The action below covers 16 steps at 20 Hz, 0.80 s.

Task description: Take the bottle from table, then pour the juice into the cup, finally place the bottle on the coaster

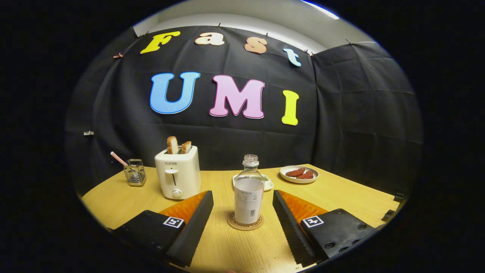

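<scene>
A: Where's the bottle [248, 191]?

B: Standing upright on the round coaster [245, 223], uncapped, on the wooden table [341, 197]. It's clear, with a pale label around the lower body; the print there is too small to read.

A: And the gripper [243, 202]?

B: Its jaws are spread wide, one finger on each side of the bottle, neither touching it. The bottle sits between the fingertips, on a level with them.

A: What's behind it?

B: A white cup [267, 182] just behind the bottle, mostly hidden by it. Further right, a white plate [299, 179] with two reddish-brown pieces of food. To the left, a white toaster [178, 172] with two slices of bread [178, 146] sticking up; there's a small brand word on its front, too blurred to be sure of. Beyond that, a wire holder [135, 172] with a striped straw [118, 158].

A: The room?

B: Black cloth hangs behind the table as a wall, a light ceiling above it.
</scene>
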### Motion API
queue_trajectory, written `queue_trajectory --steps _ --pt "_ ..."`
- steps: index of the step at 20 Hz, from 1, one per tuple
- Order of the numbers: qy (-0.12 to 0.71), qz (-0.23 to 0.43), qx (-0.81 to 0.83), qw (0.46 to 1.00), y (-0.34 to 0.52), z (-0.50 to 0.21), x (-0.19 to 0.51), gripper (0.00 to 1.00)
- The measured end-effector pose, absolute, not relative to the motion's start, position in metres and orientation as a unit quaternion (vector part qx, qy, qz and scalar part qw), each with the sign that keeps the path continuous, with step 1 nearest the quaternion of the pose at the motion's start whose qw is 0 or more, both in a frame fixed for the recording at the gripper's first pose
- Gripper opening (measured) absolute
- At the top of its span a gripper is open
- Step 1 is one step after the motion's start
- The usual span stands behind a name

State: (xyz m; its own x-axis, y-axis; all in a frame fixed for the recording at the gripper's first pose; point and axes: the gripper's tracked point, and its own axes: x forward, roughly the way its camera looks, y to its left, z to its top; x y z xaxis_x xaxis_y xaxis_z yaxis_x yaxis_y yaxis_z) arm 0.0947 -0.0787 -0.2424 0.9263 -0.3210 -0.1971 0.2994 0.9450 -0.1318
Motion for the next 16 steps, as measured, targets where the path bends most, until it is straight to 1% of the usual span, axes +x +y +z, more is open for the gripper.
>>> queue_trajectory --steps 7,11,16 --pt "0.093 -0.106 -0.022 0.990 -0.045 -0.181 0.064 0.97" --pt "0.083 -0.087 -0.007 0.993 -0.044 -0.142 0.048 0.97" --pt "0.068 -0.068 -0.039 0.995 -0.056 -0.103 0.034 0.97"
